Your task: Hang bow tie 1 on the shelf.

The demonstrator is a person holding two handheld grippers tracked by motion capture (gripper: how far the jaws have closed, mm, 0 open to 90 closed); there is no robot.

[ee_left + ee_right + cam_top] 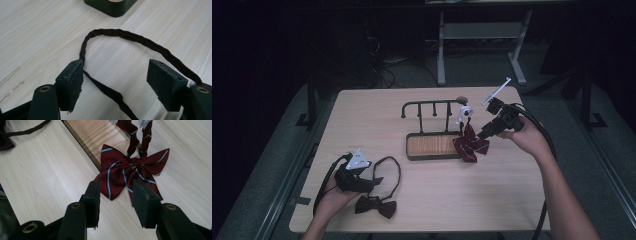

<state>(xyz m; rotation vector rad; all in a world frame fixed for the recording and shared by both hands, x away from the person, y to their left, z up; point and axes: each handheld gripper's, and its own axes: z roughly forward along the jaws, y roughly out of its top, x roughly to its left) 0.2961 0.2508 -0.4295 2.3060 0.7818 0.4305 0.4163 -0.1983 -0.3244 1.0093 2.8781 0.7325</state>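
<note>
- Striped bow tie (132, 171) hangs by its strap from the rack (432, 106), resting beside the rack's tray end.
- Right gripper (116, 195) hovers just before it, jaws apart, empty.
- Left gripper (116, 81), jaws spread, straddles the dark bow tie's strap (120, 33); next it should close there, I judge.

The left gripper (371, 181) sits low at the near left, held from beneath by the left hand (332, 197), its jaws spread wide and pointing forward. The right gripper (479, 136) is raised farther out on the right, tilted down and to its left from the right hand (524, 135); its jaws stand parted, nothing between them. Both forearms come up from the near edge.
</note>
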